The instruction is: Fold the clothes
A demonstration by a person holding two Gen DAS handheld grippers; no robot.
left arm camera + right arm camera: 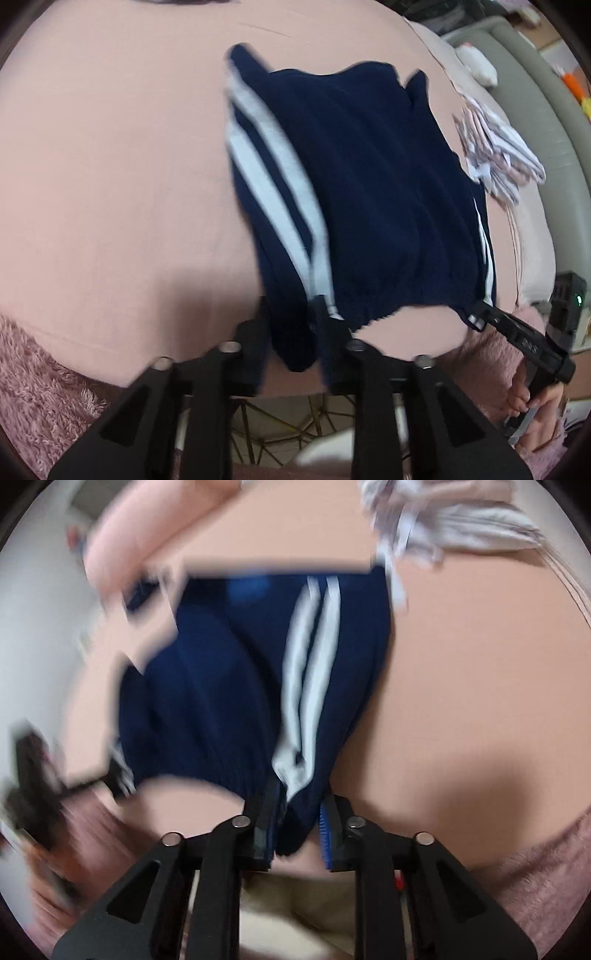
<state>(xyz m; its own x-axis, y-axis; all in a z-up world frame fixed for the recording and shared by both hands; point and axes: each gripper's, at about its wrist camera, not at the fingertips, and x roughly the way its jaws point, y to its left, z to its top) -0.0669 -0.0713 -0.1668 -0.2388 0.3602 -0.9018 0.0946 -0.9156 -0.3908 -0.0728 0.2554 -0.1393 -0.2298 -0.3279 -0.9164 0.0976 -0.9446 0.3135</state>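
Left wrist view: left hand-held gripper [295, 332] pinches one near corner of the navy shorts [369, 192]; the right hand-held gripper [480, 314] clamps the other. Shorts lie spread on the pink bed sheet [110, 166] — soft knit, white side stripes, gathered waistband.

Right wrist view, blurred: right hand-held gripper [299, 823] closed on the waistband corner. How far the folding has gone cannot be told; a pale garment [461, 524] lies crumpled beyond.

Pink bed [110, 166]; navy shorts [369, 192] atop.
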